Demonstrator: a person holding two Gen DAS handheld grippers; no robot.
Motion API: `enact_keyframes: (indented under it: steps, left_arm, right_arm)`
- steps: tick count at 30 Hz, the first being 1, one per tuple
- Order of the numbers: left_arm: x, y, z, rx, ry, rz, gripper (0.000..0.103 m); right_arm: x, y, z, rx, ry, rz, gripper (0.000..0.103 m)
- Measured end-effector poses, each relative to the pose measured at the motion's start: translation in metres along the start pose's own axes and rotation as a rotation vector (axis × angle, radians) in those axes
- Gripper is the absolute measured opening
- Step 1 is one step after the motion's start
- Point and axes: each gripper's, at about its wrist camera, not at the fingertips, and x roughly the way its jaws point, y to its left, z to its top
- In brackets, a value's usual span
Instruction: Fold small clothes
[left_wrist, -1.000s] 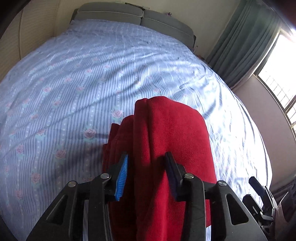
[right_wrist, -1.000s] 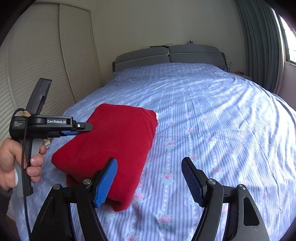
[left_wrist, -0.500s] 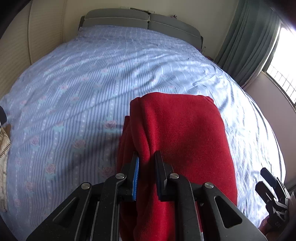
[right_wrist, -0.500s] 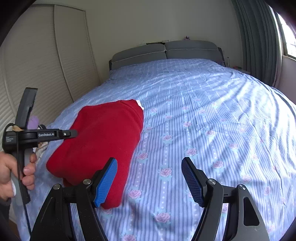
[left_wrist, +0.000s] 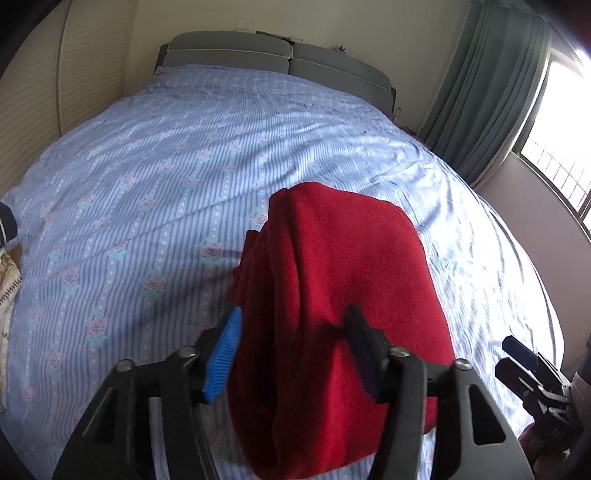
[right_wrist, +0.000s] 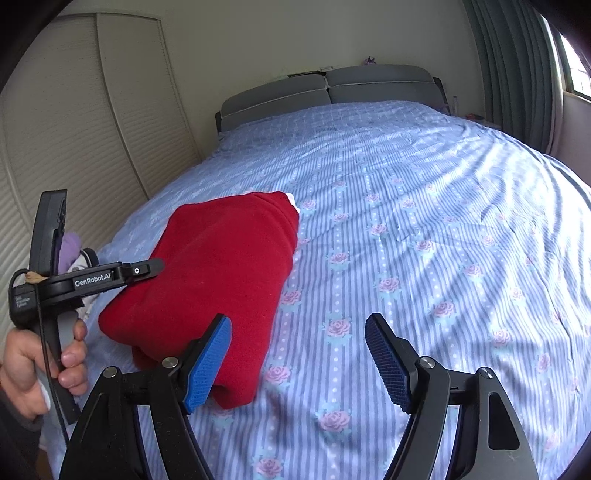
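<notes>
A folded red garment lies on the blue flowered bedsheet. My left gripper is open, its jaws standing on either side of the garment's near folded edge. In the right wrist view the red garment lies at the left on the sheet, with the left gripper at its left edge, held by a hand. My right gripper is open and empty, just right of the garment's near corner.
A grey headboard stands at the far end of the bed. Louvred wardrobe doors line the left side. Curtains and a window are on the right. Other clothes lie at the bed's left edge.
My left gripper was shut on the garment's fold half a second ago and has now opened. The garment rests on the bed. The right gripper stays open.
</notes>
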Motion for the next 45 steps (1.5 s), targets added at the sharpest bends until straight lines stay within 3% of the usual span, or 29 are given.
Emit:
enact_keyframes:
  steps: [4, 7, 14, 18, 22, 30, 32, 39, 45]
  left_arm:
    - [-0.018, 0.008, -0.013, -0.025, -0.002, 0.0, 0.073]
    - [-0.016, 0.019, -0.025, -0.093, 0.045, -0.026, 0.074]
    - [0.0, 0.051, -0.047, -0.329, 0.12, -0.173, 0.074]
    - [0.012, 0.052, -0.055, -0.379, 0.145, -0.225, 0.075]
    - [0.018, 0.05, -0.056, -0.388, 0.155, -0.276, 0.063]
    - [0.023, 0.052, -0.058, -0.416, 0.154, -0.306, 0.055]
    - [0.024, 0.051, -0.058, -0.413, 0.152, -0.311, 0.051]
    - [0.025, 0.046, -0.053, -0.395, 0.14, -0.302, 0.043]
    - [0.02, 0.043, -0.049, -0.377, 0.113, -0.29, 0.037]
  right_arm:
    - [0.002, -0.005, 0.006, 0.066, 0.021, 0.07, 0.086]
    - [0.011, -0.011, 0.009, 0.13, 0.07, 0.124, 0.089]
    - [0.058, -0.022, 0.009, 0.28, 0.258, 0.259, 0.089]
    - [0.084, -0.016, 0.013, 0.29, 0.349, 0.314, 0.089]
    - [0.104, -0.012, 0.018, 0.3, 0.414, 0.337, 0.089]
    - [0.14, -0.013, 0.011, 0.412, 0.521, 0.47, 0.088]
    - [0.144, -0.011, 0.01, 0.427, 0.534, 0.495, 0.083]
    - [0.149, -0.003, 0.009, 0.433, 0.541, 0.533, 0.079]
    - [0.132, -0.002, 0.006, 0.427, 0.486, 0.546, 0.059]
